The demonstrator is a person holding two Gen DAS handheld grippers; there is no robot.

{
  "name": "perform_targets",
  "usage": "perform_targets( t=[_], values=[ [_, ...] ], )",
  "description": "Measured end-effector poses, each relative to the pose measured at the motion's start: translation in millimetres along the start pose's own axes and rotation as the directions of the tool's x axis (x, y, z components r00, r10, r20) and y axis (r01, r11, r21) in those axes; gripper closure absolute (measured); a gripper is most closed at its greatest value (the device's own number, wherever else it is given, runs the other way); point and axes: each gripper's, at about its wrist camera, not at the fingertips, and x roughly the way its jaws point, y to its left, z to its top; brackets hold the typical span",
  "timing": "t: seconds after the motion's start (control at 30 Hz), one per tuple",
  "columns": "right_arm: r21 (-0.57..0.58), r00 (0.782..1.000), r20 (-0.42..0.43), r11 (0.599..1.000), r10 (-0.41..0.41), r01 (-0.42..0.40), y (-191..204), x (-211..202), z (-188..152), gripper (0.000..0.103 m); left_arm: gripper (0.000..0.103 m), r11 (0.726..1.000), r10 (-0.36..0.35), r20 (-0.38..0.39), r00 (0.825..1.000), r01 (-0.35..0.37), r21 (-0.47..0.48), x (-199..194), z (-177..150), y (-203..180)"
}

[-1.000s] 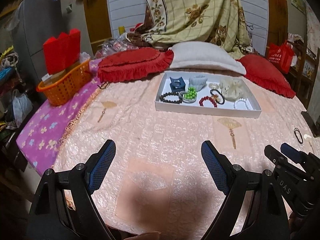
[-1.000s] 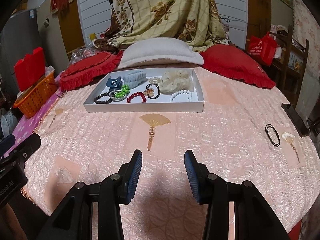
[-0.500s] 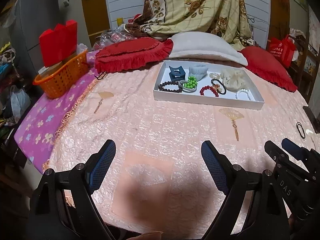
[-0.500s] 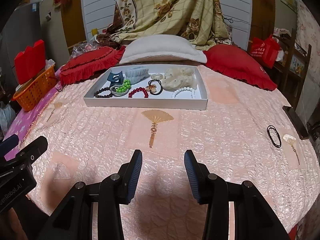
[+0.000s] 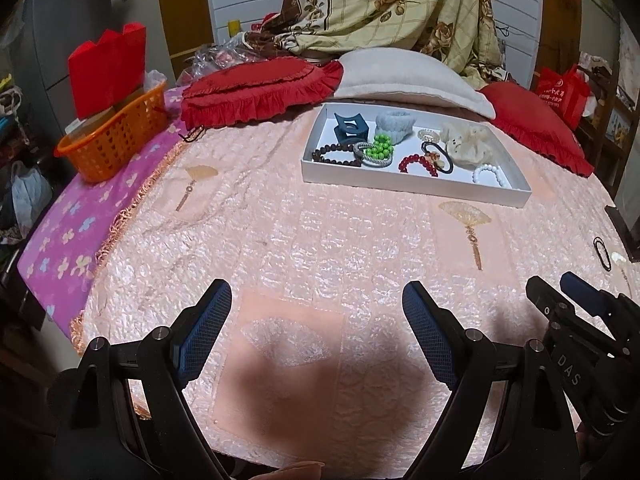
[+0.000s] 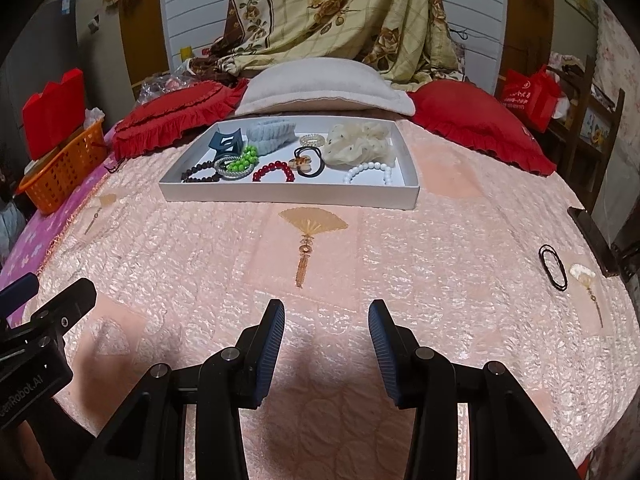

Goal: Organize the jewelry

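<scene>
Hovering over the near half of the pink quilted bedspread (image 6: 440,240), both tools carry nothing. My left gripper (image 5: 316,320) has its blue pads spread wide, bare quilt between them. My right gripper (image 6: 326,340) is parted too, less widely, also with nothing between the pads. In the left view the right tool's black body shows at the lower right edge; in the right view the left one shows at the lower left.

White tray (image 6: 288,194) sits flat on the far half of the spread, well apart from both grippers, just in front of a beige pillow (image 6: 324,88) and two red ruffled cushions (image 6: 176,116).

Tray contents, left to right as the right camera sees them:
- dark bead bracelet (image 6: 200,172) at the front left corner
- dark blue hair claw (image 6: 226,142) behind it
- green bead bracelet (image 6: 242,160), lying over a silvery coil band (image 6: 228,170)
- pale blue scrunchie (image 6: 270,134) along the back wall
- red bead bracelet (image 6: 274,171)
- black hair tie with an amber charm (image 6: 310,160)
- small clear coil tie (image 6: 312,139)
- cream scrunchie (image 6: 358,144), back right
- white bead bracelet (image 6: 368,172), front right

Loose item: a black hair tie (image 6: 553,266) lies on the spread far right, outside the tray, near a dark flat object at the bed edge.

Orange basket (image 5: 114,136) with red boxes stands off to the left on a purple floral sheet (image 5: 68,240).
</scene>
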Motion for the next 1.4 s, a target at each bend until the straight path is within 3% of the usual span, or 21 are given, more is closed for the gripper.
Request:
perform_targets(
  t=[0.77, 1.4],
  values=[
    [-0.027, 0.996, -0.073, 0.999, -0.047, 0.045, 11.8, 22.7, 2.5, 0.061, 0.016, 0.999, -0.036, -0.05, 0.998, 0.036, 0.003, 19.6, -4.2, 7.9],
    [-0.01, 0.996, -0.074, 0.999, -0.051, 0.05, 9.6, 28.5, 2.6, 0.061, 0.016, 0.998, -0.061, -0.094, 0.994, 0.062, 0.007, 32.2, -8.7, 5.2]
  ],
)
